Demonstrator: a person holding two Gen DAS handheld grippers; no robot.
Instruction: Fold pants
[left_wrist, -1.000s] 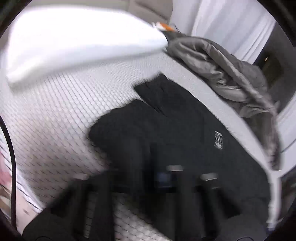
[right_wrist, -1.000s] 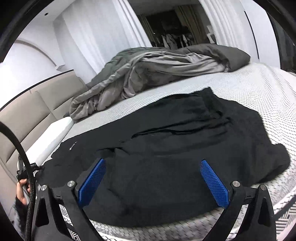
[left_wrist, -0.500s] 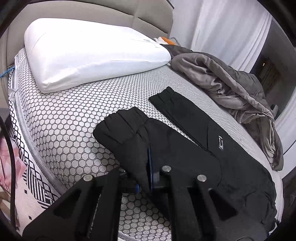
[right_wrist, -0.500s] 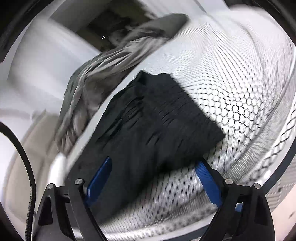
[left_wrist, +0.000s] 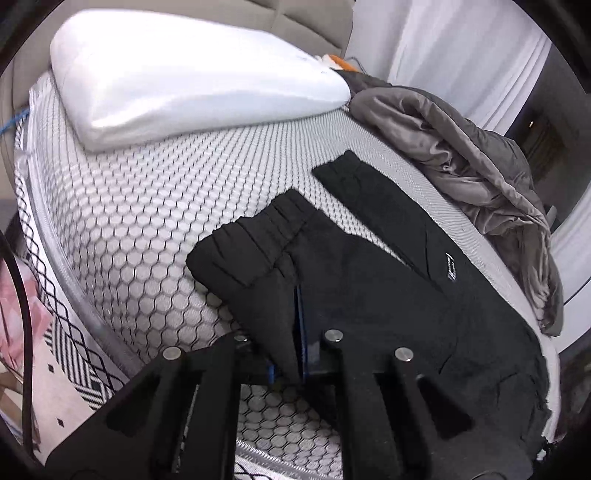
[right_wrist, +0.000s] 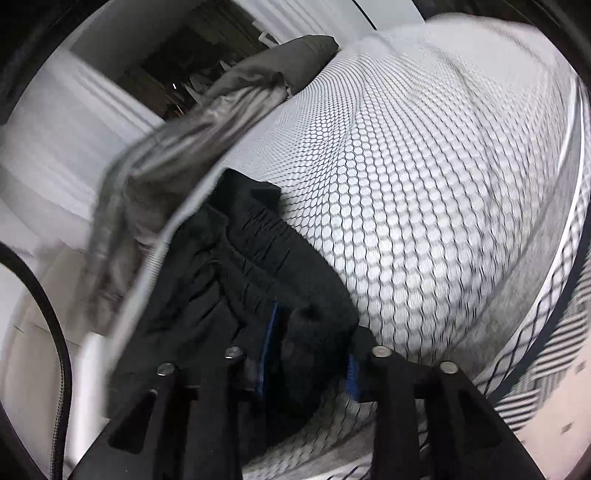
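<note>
Both tools (left_wrist: 291, 328) (right_wrist: 308, 350) grip black pants (left_wrist: 369, 280)

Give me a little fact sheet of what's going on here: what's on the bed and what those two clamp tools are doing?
surface: bed with a white honeycomb-patterned cover
garment: black fabric pants, legs spread apart toward the pillow
left gripper: shut on a pants leg near its cuff
right gripper: jaws have just been closing, a bunched edge of the pants between them; whether the pads press yet is unclear
nearby: white rectangular pillow, crumpled grey quilt
fold: not yet made
</note>
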